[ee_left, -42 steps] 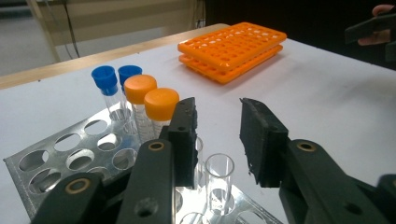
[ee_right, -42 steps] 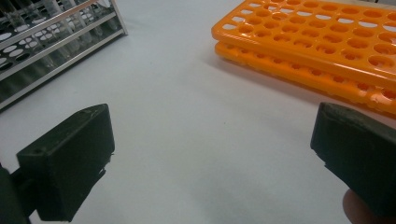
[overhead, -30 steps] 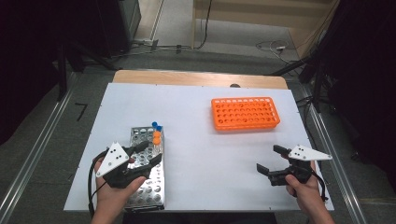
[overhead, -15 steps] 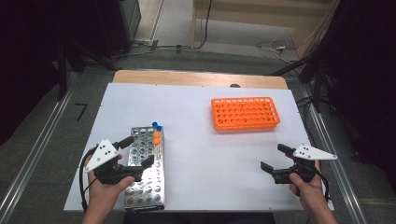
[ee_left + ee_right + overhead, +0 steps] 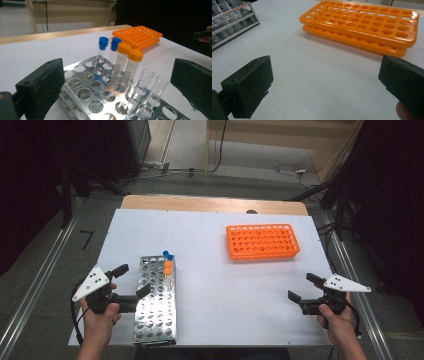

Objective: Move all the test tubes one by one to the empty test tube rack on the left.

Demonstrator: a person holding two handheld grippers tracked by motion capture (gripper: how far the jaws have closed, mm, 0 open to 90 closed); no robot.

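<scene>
Beside the metal rack point(image 5: 155, 302), the left hand-held gripper point(image 5: 134, 281) has opened, holding nothing.

So the left gripper point(image 5: 131, 281) has slid off the metal rack point(image 5: 155, 306) toward the table's left edge, jaws just been opening, nothing between them. Right gripper point(image 5: 301, 287) drifted a bit nearer the person, I think, hard to judge.
</scene>
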